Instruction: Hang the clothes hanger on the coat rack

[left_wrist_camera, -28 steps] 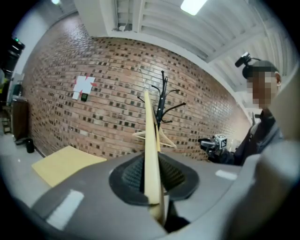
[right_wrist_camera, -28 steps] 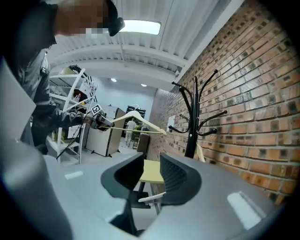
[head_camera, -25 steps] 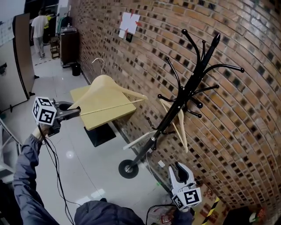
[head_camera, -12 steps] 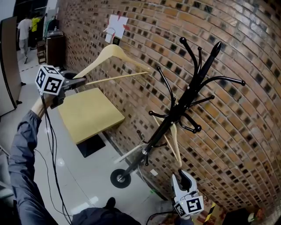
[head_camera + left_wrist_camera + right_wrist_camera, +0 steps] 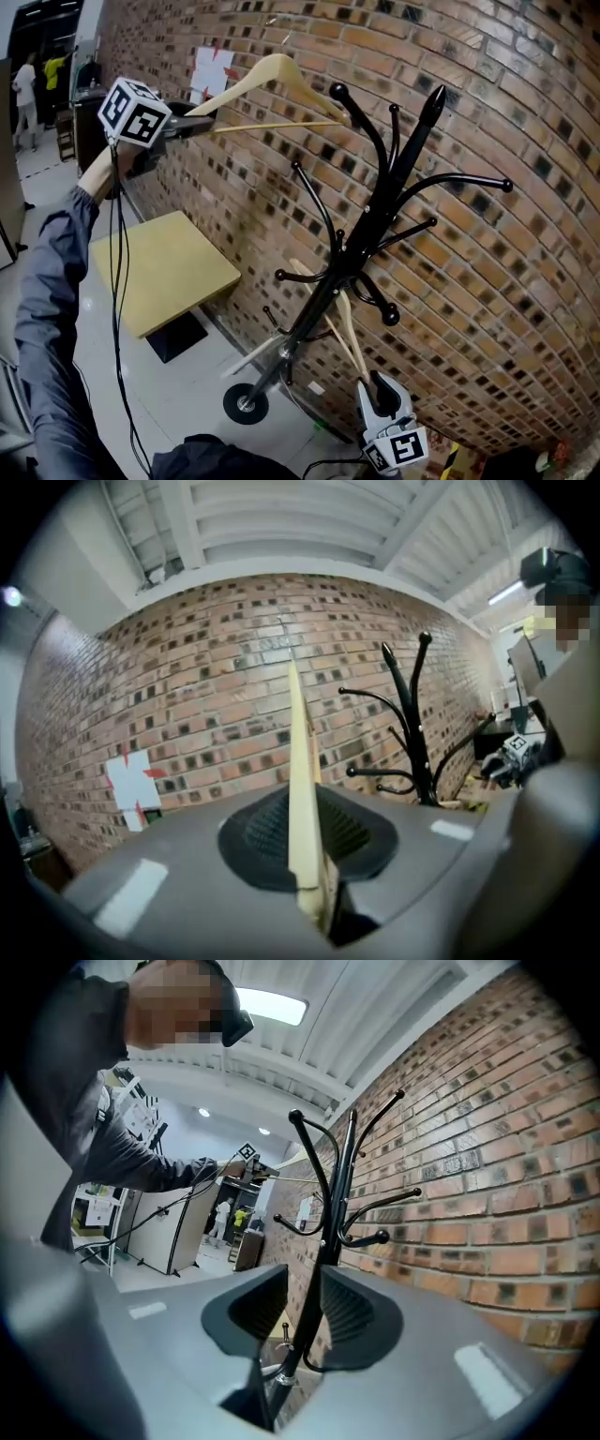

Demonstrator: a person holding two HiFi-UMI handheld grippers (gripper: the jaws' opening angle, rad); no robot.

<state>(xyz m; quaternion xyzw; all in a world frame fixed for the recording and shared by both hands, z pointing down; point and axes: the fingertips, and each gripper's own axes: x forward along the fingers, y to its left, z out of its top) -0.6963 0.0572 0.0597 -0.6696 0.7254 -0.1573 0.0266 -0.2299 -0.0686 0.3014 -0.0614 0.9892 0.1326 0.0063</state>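
The brick wall [image 5: 487,281] fills the background, with the black coat rack [image 5: 375,220] standing against it. The yellow bench [image 5: 159,272] sits low on the left. The wooden clothes hanger [image 5: 277,75] is held high. Its long axis runs roughly level from the left gripper [image 5: 206,120] toward the rack, hook uppermost, and its far tip is just beside the knob of an upper prong. A second earlier it hung lower, over the bench and well apart from the rack. A second hanger [image 5: 347,328] hangs low on the rack. The left gripper pinches the clothes hanger's near end. The right gripper [image 5: 382,392] is low, its jaws spread and empty. A paper sheet [image 5: 212,73] with red marks is on the wall, its print too small to read.
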